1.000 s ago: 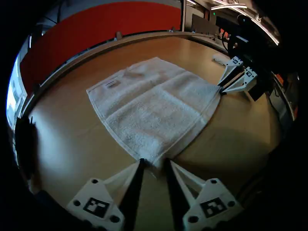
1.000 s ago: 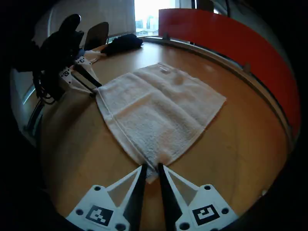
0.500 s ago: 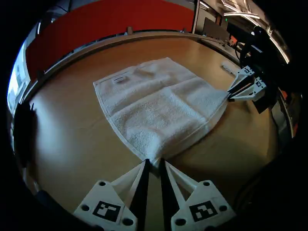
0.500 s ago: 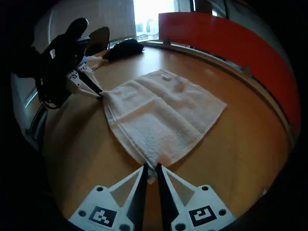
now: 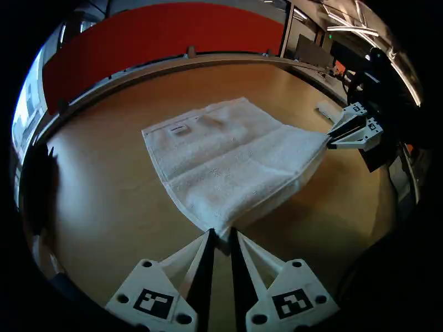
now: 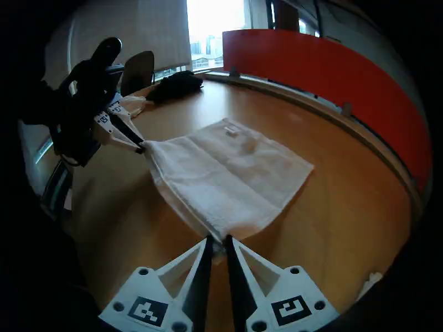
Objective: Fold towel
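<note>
A white towel (image 5: 227,157) lies spread on the wooden table (image 5: 105,188), its near edge lifted off the surface. My left gripper (image 5: 220,239) is shut on one near corner of the towel. The right gripper (image 5: 328,141) shows at the right of the left gripper view, pinching the other corner. In the right gripper view the towel (image 6: 232,174) hangs up from the table between my right gripper (image 6: 217,246), shut on its corner, and the left gripper (image 6: 142,147) at the far left, held by a dark-sleeved hand.
An orange panel (image 5: 166,33) runs behind the table's curved far edge (image 5: 138,69). A dark bundle (image 6: 176,83) and a chair (image 6: 138,63) sit at the window end. A small white object (image 5: 326,109) lies on the table near the right gripper.
Both grippers closed on the towel's near corners and rose, lifting the near edge off the table. The far half stays flat.
</note>
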